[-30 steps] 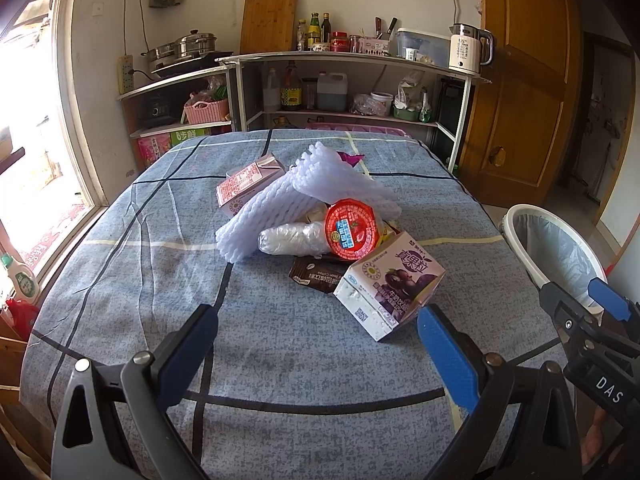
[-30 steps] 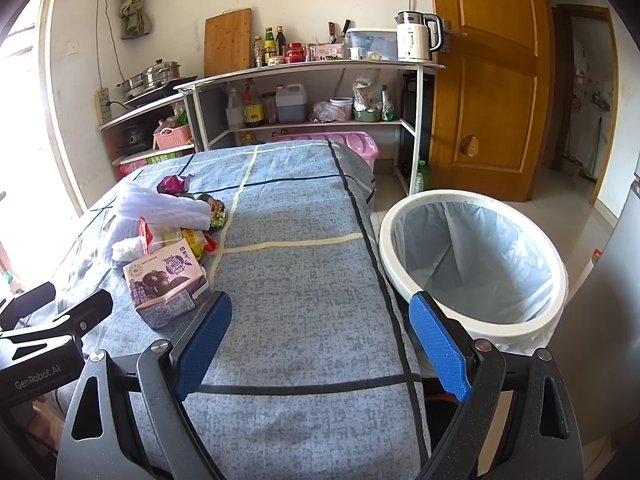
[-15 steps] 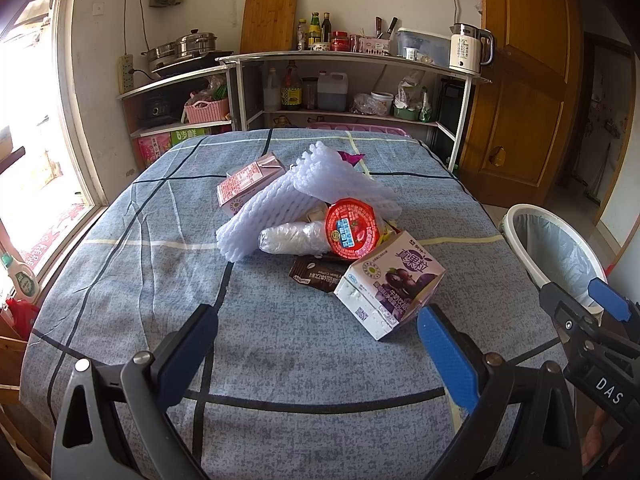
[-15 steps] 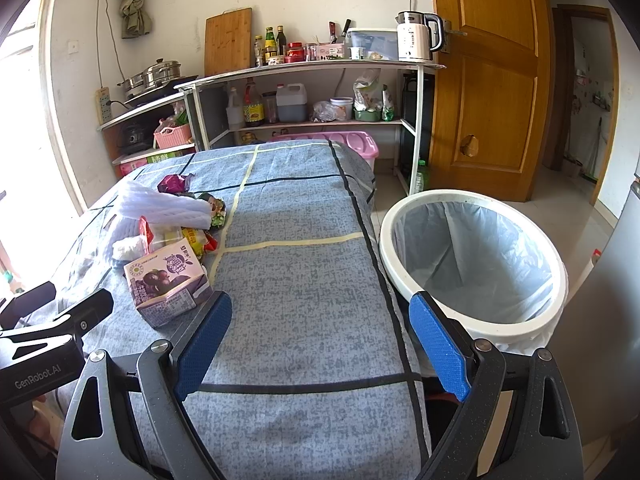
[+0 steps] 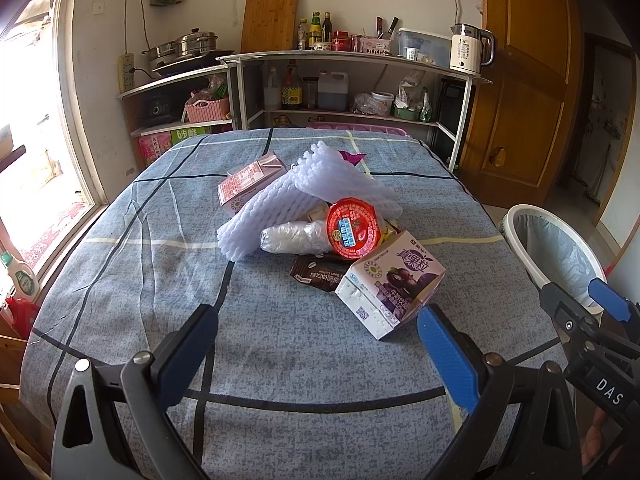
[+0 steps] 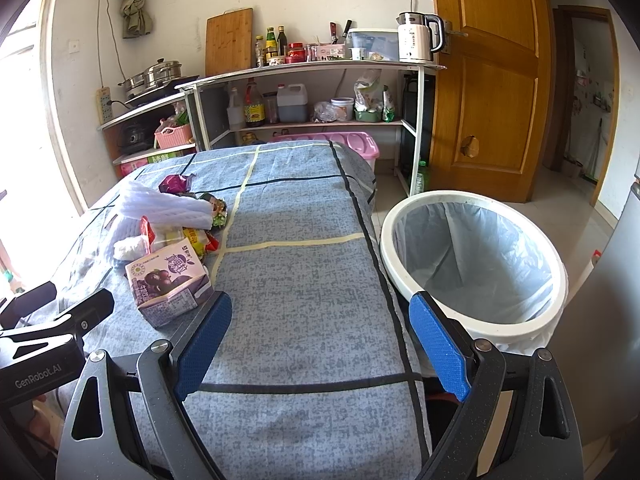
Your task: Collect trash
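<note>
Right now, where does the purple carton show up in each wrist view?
Left wrist: purple carton lies right of centre on the cloth, nearest piece of the trash pile, just ahead of the left gripper's right finger.
Right wrist: carton lies at lower left, beside the right gripper's left finger.
Shared landmark: the white bin, off the table's right edge in both views.

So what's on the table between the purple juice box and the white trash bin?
Nothing but bare blue cloth. The right wrist view shows it best: the purple juice box sits at the pile's near edge, and the trash bin stands beside the table.
</note>
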